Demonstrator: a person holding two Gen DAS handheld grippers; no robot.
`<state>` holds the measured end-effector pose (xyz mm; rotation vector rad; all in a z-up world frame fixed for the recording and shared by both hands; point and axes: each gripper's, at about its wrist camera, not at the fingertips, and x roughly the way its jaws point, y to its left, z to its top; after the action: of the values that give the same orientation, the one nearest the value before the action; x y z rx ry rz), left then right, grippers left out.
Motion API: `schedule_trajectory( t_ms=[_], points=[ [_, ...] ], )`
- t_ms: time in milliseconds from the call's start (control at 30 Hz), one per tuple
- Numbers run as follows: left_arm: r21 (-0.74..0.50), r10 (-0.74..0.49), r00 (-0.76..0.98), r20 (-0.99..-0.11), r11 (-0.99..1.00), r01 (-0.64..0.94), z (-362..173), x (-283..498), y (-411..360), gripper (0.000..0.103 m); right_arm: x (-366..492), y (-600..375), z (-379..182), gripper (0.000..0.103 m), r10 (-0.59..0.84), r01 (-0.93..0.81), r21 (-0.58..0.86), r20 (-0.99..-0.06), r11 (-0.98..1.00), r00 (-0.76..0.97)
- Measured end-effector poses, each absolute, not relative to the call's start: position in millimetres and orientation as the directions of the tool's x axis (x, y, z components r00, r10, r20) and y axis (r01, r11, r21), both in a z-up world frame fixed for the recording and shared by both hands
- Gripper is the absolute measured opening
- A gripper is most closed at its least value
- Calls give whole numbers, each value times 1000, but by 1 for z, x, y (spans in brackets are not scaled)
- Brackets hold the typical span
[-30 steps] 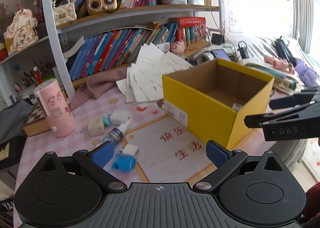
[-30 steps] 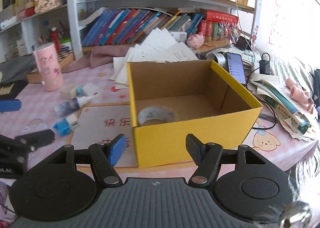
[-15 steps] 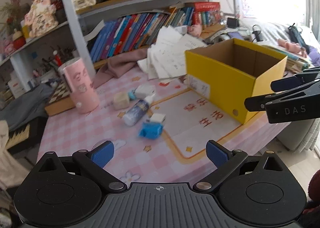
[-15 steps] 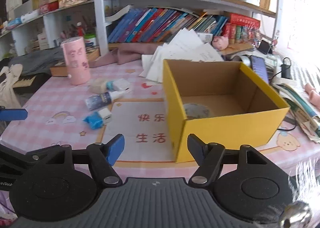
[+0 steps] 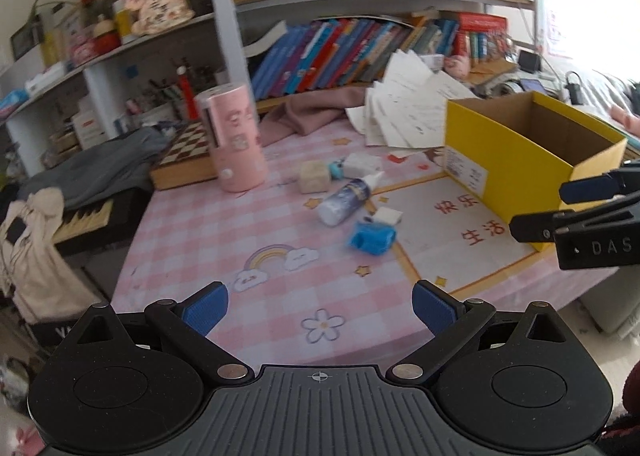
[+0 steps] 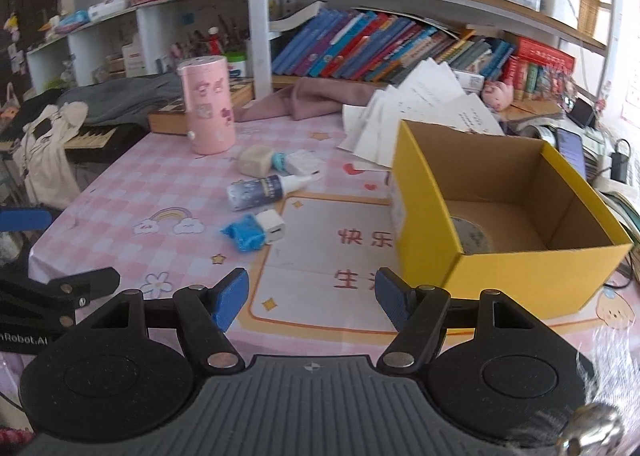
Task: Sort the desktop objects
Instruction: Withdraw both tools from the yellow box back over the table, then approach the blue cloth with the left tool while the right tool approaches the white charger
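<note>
Right wrist view first: we see our right gripper (image 6: 310, 298) with its jaws apart and nothing between them, held over the near edge of the table (image 6: 120, 192). Left wrist view shows our left gripper (image 5: 318, 306) likewise spread wide and empty.

We take the yellow box (image 6: 520, 276) as landmark. Inside it, against its left wall, lies a tape roll (image 6: 472, 236). Left of the box, on the pink cloth, sit a blue sharpener (image 6: 244, 234) touching a white charger (image 6: 272, 226). Just beyond them lies a glue bottle (image 6: 260, 190) on its side, nozzle pointing toward the box. Farther still are a beige eraser (image 6: 254, 160) and a white block (image 6: 306, 162). Farthest left of the box stands a pink canister (image 6: 208, 112), upright. Behind the box, papers (image 6: 424, 108) lean fanned out.
</note>
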<state>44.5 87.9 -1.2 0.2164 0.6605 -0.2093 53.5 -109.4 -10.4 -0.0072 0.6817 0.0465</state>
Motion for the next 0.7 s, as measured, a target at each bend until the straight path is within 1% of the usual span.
schedule_trajectory(
  t_ms=[167, 533, 700],
  points=[
    [110, -120, 764, -634, 964, 242, -3, 44, 98, 100, 55, -98, -12, 68, 58, -76, -1, -642, 997, 765],
    [80, -149, 723, -675, 959, 272, -16, 53, 89, 100, 72, -99, -21, 68, 75, -106, -4, -683, 994, 727],
    [117, -135, 721, -680, 950, 288, -19, 74, 80, 100, 102, -101, -23, 67, 107, -144, 3, -687, 990, 719]
  ],
)
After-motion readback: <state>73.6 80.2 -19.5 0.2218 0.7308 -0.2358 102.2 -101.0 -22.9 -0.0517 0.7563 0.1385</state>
